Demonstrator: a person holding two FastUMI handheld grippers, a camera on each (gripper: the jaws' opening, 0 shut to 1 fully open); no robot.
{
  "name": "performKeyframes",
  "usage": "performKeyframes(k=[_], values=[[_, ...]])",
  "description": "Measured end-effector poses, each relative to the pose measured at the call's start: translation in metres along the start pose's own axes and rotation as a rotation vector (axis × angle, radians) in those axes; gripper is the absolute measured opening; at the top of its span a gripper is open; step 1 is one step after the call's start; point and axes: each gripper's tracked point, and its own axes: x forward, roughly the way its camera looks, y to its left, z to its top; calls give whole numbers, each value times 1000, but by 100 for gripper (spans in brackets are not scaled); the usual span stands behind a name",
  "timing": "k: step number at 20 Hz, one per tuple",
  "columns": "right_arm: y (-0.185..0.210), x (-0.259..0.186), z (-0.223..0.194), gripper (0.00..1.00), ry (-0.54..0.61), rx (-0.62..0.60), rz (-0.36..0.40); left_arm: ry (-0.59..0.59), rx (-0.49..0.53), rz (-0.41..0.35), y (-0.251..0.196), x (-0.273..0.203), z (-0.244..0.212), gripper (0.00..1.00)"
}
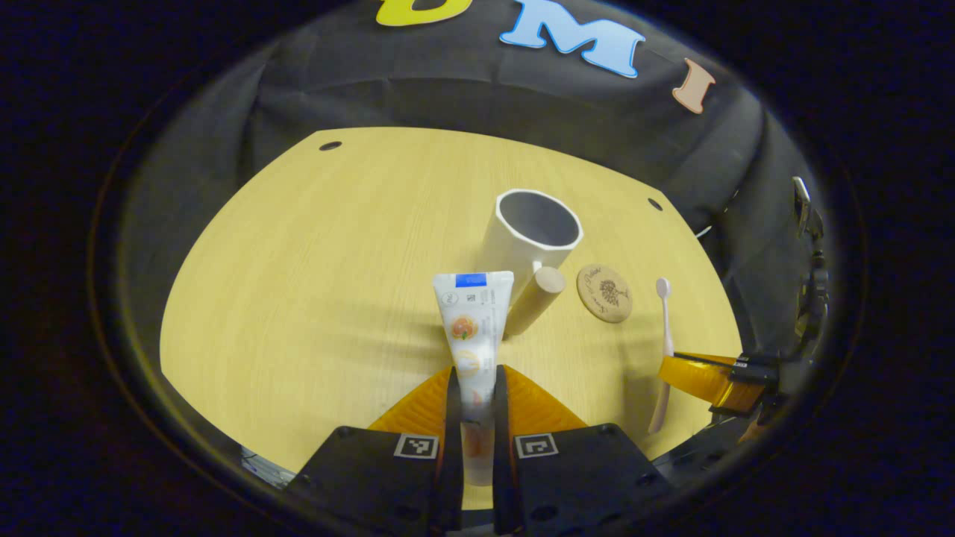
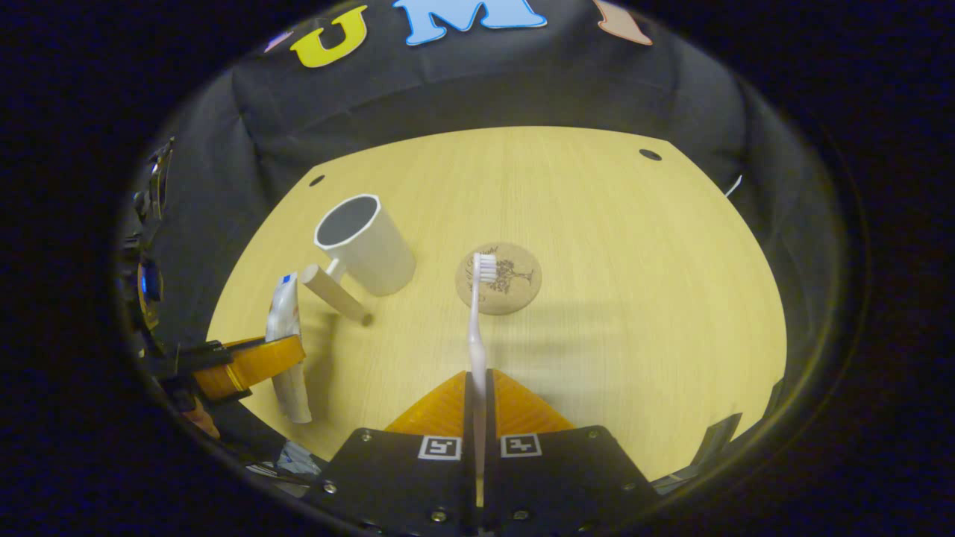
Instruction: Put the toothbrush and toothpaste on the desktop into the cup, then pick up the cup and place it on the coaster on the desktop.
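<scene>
White toothpaste (image 1: 473, 328) is pinched in the left tool (image 1: 474, 388), toothbrush (image 2: 477, 321) in the right tool (image 2: 477, 391).

Worktop (image 1: 313, 261): pale wood grain, small dark holes near its far corners. Standing on it: a white cup (image 1: 531, 237), upright, mouth open, with a cylindrical wooden handle. Just beside the cup lies a round cork coaster (image 1: 604, 293), flat, bearing a dark print.

Light wood-grain desktop (image 1: 313, 283) with small dark holes near its far corners; creased black cloth wall (image 1: 418, 89) behind, dim surroundings.
</scene>
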Motion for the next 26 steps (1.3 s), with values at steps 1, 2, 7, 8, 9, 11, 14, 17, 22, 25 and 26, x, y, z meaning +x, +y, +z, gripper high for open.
performKeyframes(k=[1, 2, 7, 8, 9, 11, 14, 17, 22, 25, 26], values=[[1, -1, 6, 5, -17, 0, 11, -19, -5, 1, 1, -4, 6, 23], [2, -3, 11, 5, -34, 2, 15, -39, -9, 3, 1, -6, 13, 23], [4, -13, 36, 5, -124, -9, 38, -153, -6, 20, 9, -21, 48, 23], [5, -14, 40, 5, -143, -12, 42, -178, 3, 24, 10, -22, 56, 23], [5, -17, 45, 5, -163, -14, 46, -206, 9, 27, 11, -24, 65, 23], [6, -25, 56, 5, -210, -19, 55, -266, 15, 19, 9, -27, 86, 23], [13, -35, 72, 5, -282, -23, 73, -374, 37, -12, 2, -39, 122, 22], [16, -45, 85, 5, -337, -33, 74, -481, 75, -36, -7, -48, 158, 23], [22, -60, 99, 5, -399, -51, 62, -595, 108, -94, -26, -52, 199, 23], [23, -68, 105, 4, -424, -61, 42, -628, 128, -114, -34, -45, 213, 23], [23, -70, 106, 5, -431, -64, 39, -638, 128, -124, -38, -43, 217, 22]])
